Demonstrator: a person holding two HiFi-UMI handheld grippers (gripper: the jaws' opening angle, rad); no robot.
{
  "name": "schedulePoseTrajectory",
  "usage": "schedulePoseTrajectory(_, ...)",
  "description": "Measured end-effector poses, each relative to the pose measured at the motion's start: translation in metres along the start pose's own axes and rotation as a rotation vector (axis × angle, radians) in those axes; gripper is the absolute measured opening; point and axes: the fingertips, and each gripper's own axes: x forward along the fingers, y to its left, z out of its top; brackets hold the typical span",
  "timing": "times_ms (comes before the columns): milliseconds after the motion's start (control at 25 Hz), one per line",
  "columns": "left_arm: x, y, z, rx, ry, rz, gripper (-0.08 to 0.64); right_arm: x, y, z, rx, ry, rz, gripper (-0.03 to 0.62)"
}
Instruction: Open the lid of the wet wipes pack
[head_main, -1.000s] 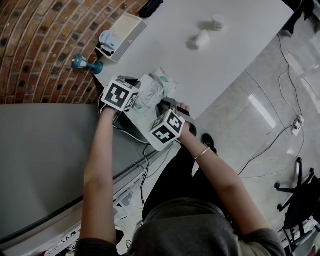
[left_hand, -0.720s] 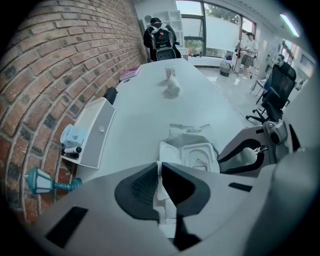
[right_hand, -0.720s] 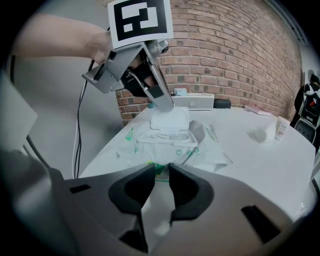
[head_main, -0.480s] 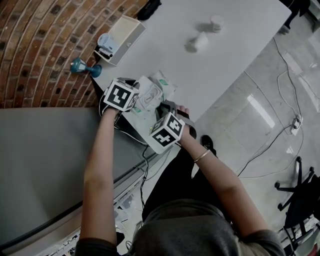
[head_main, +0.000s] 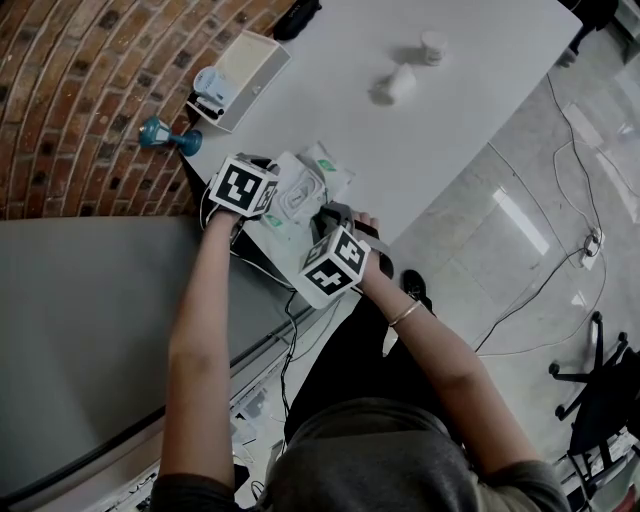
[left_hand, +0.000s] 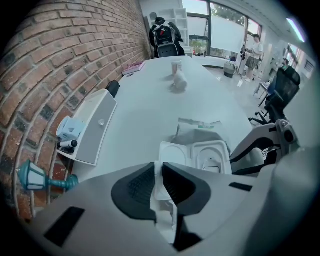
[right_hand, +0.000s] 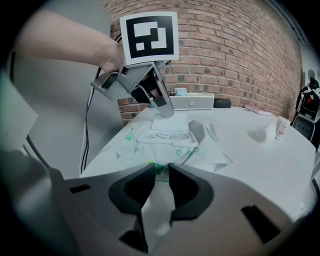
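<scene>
The wet wipes pack (head_main: 305, 178), white with green print, lies near the table's front left corner. Its flip lid (left_hand: 175, 152) stands open beside the oval opening (left_hand: 212, 159). My left gripper (head_main: 272, 195) points steeply down at the lid. Its jaws have just been opening, and the lid's edge (left_hand: 158, 175) sits between them with the pads no longer pinching it. From the near side, my right gripper (head_main: 314, 222) is shut on the pack's crumpled near edge (right_hand: 157, 172). The right gripper view shows the left gripper (right_hand: 164, 111) over the lid (right_hand: 167, 120).
A white box (head_main: 245, 62) with small items stands at the table's far left edge, with a blue ornament (head_main: 165, 132) beside it. Two small white containers (head_main: 400, 80) stand farther back. Cables run over the floor (head_main: 560, 260) at the right. A grey panel (head_main: 90, 320) lies at the left.
The left gripper has sunk a little toward the pack. The right gripper and the pack have stayed where they were.
</scene>
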Motion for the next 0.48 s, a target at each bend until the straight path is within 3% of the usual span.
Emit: schedulePoseTrajectory(480, 0.012, 0.003, -0.003, -0.011, 0.02, 0.01, 0.057, 0.0, -0.001, -0.003, -0.002, 0.005, -0.009, 0.095)
